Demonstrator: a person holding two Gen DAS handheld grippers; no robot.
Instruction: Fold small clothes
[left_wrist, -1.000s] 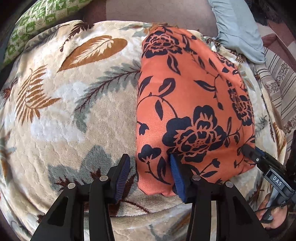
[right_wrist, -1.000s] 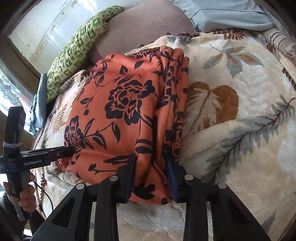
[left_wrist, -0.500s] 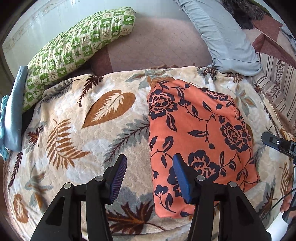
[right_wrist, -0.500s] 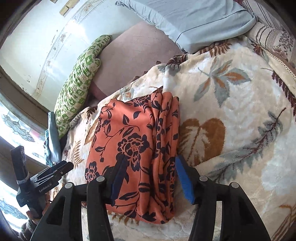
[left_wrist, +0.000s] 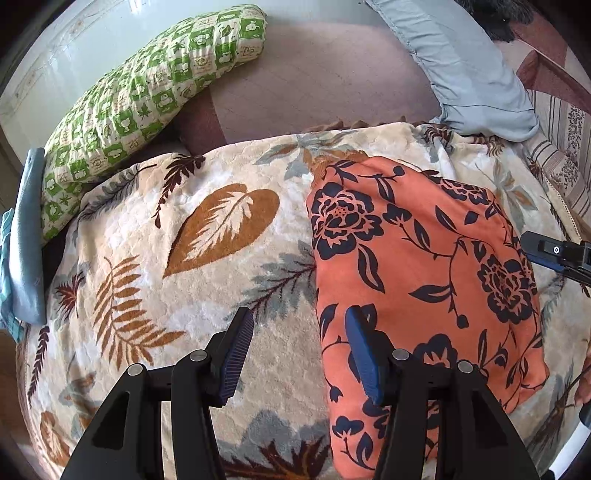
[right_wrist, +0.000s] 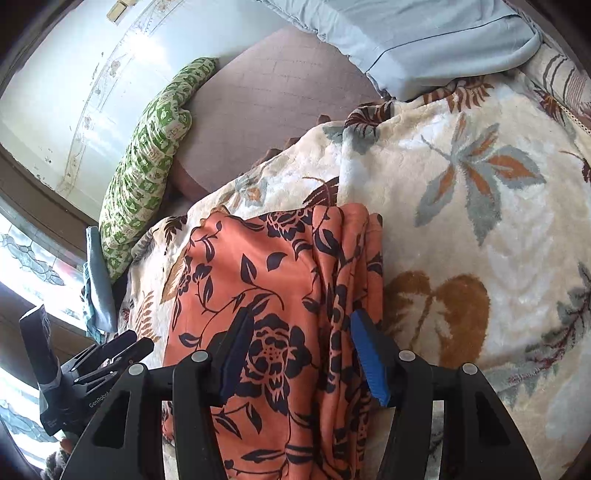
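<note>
1. Folded orange floral garment (left_wrist: 424, 280) lying flat on leaf-print blanket (left_wrist: 184, 258), at about 3 o'clock in left wrist view.
2. Left gripper (left_wrist: 299, 354) held above with jaws apart, nothing between them, straddling garment's left edge.
3. Right gripper (right_wrist: 303, 354) likewise spread wide and holding nothing, over stacked folds along garment's right side.
4. Green checked pillow (left_wrist: 147, 99) at 11 o'clock, pale blue pillow (left_wrist: 465, 62) at 1 o'clock.

Folded orange garment (left_wrist: 417, 280) with navy flowers lies flat on leaf-patterned blanket (left_wrist: 177, 258).
</note>
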